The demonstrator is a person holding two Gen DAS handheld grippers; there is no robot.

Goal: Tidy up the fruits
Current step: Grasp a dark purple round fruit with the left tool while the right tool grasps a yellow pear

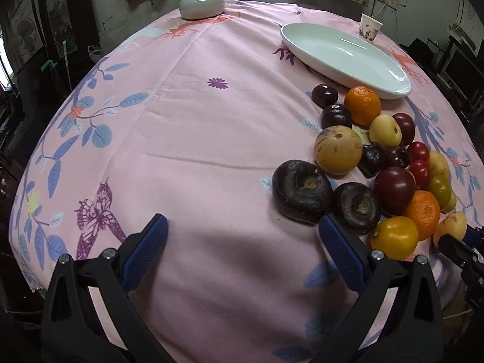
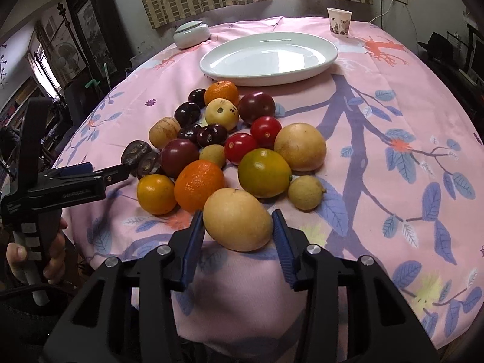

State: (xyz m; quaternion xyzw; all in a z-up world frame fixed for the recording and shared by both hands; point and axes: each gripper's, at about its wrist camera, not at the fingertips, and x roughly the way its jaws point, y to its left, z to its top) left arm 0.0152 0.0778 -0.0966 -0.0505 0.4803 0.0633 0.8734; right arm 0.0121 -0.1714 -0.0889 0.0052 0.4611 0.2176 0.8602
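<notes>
— Currently, right tongs [image 2: 237, 227]?
— Apart, straddling a tan fruit [image 2: 237, 219] at the pile's near edge on the worktop [image 2: 378, 115].
— Left tongs [image 1: 243, 236]?
— Apart, beside dark fruits [image 1: 301, 192]; white dish [image 2: 269, 57] behind the pile.

We count two oranges [image 2: 221, 92], two cherry tomatoes [image 2: 265, 127], two water chestnuts [image 2: 134, 152], one oval dish [image 2: 269, 57], one paper cup [image 2: 339, 21], one lidded jar [image 2: 191, 34].
</notes>
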